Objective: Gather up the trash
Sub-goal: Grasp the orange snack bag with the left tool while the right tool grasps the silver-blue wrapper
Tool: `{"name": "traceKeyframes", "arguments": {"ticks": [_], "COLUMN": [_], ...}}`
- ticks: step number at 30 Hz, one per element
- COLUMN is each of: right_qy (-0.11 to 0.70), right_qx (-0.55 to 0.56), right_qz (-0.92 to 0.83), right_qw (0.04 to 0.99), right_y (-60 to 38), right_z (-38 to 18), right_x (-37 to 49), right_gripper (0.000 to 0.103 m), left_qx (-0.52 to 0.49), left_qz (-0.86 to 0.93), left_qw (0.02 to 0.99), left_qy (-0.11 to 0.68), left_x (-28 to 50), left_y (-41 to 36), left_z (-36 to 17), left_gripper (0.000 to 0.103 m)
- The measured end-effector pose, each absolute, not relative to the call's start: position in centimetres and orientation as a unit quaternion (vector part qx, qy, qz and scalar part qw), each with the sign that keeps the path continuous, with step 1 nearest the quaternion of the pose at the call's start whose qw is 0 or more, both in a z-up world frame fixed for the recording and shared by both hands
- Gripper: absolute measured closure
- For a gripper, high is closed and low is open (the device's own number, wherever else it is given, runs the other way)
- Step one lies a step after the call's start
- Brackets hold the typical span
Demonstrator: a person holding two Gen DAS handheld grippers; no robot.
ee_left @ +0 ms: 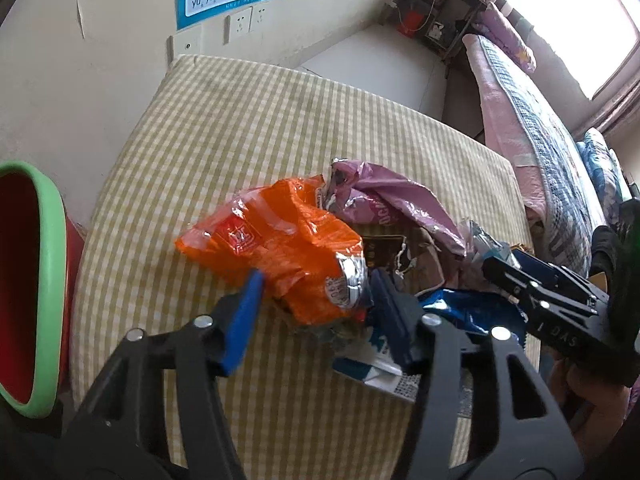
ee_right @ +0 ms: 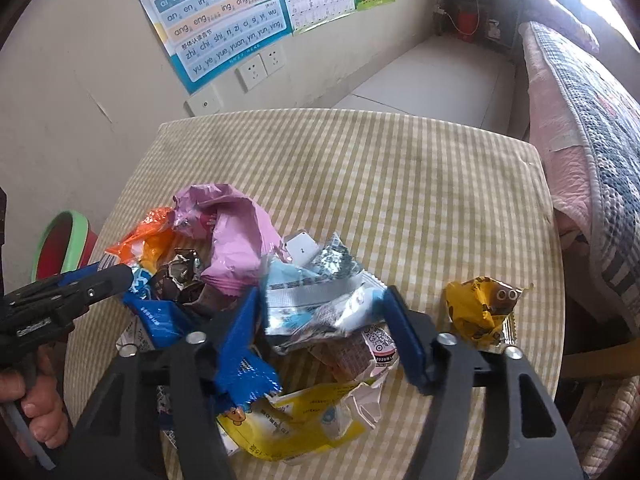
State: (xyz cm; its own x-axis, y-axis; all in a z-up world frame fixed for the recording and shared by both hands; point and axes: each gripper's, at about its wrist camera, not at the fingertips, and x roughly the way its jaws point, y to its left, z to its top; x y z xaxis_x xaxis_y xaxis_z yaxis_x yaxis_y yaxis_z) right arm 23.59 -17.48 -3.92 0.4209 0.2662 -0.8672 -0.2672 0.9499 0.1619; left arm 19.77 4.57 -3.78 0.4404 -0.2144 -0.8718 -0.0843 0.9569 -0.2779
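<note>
The red bin with a green rim (ee_left: 40,280) stands at the table's left edge. The left gripper (ee_left: 316,280) straddles the orange wrapper (ee_left: 280,240), pads closing on its crumpled near end. To its right, the right gripper (ee_right: 324,300) brackets a silver-blue wrapper (ee_right: 312,300), apparently pinched; the yellow wrapper (ee_right: 480,312) lies apart, farther right.

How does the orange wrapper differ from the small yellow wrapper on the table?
The orange wrapper is larger and lies in the heap against the pink bag; the yellow wrapper is smaller and lies apart from the heap. The left gripper straddles the orange wrapper; no gripper is around the yellow one. Both are crumpled and lie on the checked tablecloth.
</note>
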Motion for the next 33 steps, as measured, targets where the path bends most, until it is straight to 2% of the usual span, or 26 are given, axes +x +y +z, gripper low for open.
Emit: {"name": "traceKeyframes", "arguments": {"ticks": [2, 4, 33], "right_qy": [0.514, 0.513, 0.457], "right_qx": [0.0, 0.0, 0.004], "right_qz": [0.159, 0.161, 0.167], "right_qw": [0.843, 0.843, 0.874], "right_y": [-17.3, -17.3, -18.0], "right_z": [-4.0, -3.9, 2.9], "right_x": [23.5, 23.3, 18.5], "right_gripper": [0.051, 0.052, 0.054], "left_qx": [-0.146, -0.145, -0.131], "left_qz": [-0.044, -0.046, -0.052], "left_qw": [0.838, 0.839, 0.869], "left_qy": [0.525, 0.523, 0.474], "left_x": [19.5, 19.3, 13.8], "left_y": [4.8, 4.9, 5.9], "left_z": [-3.8, -3.6, 2.0], "left_gripper": [0.052, 0.061, 0.062]}}
